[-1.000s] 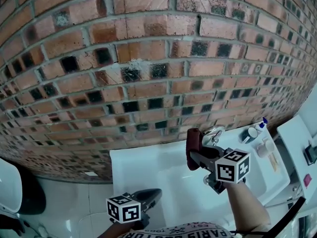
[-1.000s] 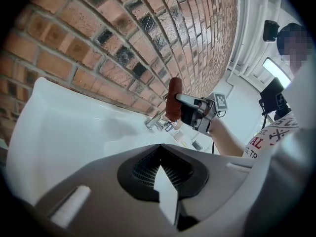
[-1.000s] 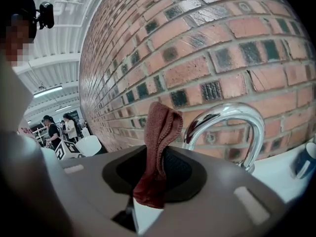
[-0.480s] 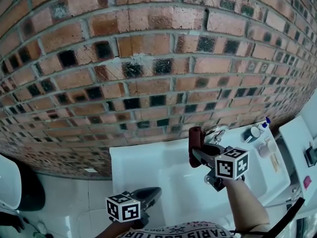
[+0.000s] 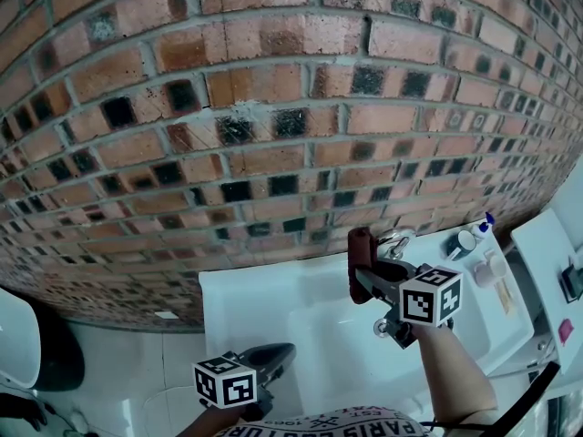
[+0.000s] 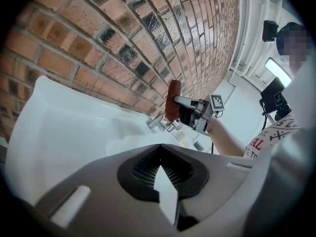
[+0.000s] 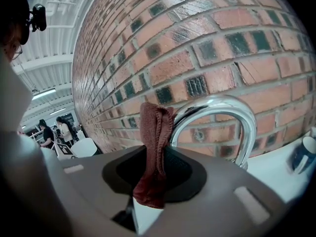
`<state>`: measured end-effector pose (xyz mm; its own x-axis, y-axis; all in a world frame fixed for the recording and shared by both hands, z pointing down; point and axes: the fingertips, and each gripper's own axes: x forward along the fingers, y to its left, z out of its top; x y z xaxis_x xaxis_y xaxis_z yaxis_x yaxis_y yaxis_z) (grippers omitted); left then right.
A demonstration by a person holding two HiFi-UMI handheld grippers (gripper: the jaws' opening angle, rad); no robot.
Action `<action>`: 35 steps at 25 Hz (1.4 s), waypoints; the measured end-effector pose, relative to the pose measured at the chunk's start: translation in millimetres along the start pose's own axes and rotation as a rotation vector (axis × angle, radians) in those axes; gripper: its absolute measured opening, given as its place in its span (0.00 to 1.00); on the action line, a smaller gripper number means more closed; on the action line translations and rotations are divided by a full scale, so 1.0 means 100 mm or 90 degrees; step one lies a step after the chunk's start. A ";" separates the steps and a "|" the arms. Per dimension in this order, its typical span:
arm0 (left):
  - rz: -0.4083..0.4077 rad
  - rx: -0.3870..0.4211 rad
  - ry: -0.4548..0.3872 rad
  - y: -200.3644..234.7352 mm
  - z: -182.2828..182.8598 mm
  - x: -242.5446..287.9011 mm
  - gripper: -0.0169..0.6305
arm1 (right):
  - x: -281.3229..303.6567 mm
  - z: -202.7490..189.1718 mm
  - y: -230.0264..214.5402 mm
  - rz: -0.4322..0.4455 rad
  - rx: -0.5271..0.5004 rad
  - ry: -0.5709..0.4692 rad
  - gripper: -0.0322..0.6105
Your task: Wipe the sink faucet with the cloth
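Over the last second the cloth [image 5: 361, 255] is creeping a little up and to the right, closer to the faucet [image 5: 393, 242], while all the rest is keeping its place. This is telling me that the wiping is probably only about to begin. On the left, the left tongs [image 5: 281, 353] are waiting low at the near edge of the white sink [image 5: 255, 299]; in the left gripper view their jaws are lying closed together with nothing between them. Going to the right, the right tongs [image 5: 363, 276] are standing over the back part of the basin, and they are clenching the dark red cloth, which is sticking up from the jaws as a folded strip. In the right gripper view the cloth is rising just beside the left side of the chrome arch of the faucet; whether it is really touching the metal I cannot say. Further right, a dark mug [image 5: 460, 244] is standing on the worktop near the wall, so the sweep around the spout should, I think, be kept tight.
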<state>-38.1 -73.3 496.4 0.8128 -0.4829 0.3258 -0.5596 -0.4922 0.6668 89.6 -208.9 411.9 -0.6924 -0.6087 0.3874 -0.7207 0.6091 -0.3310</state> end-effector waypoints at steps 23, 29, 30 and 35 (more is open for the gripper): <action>-0.004 0.008 0.008 -0.06 -0.01 0.03 0.03 | -0.62 0.45 -0.43 -0.064 0.027 -0.107 0.20; -0.005 0.009 0.012 -0.06 -0.01 0.05 0.03 | -0.77 0.42 -0.73 -0.103 0.053 -0.125 0.20; -0.005 0.009 0.013 -0.06 -0.01 0.05 0.03 | -0.79 0.41 -0.79 -0.112 0.058 -0.126 0.20; 0.001 0.019 0.020 -0.04 -0.02 0.07 0.03 | -0.84 0.29 -1.08 -0.149 0.097 -0.128 0.20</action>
<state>-29.8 -73.3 497.4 0.8167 -0.4609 0.3474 -0.5646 -0.5133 0.6463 224.8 -238.5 390.7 -0.4901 -0.8202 0.2950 -0.8468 0.3678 -0.3842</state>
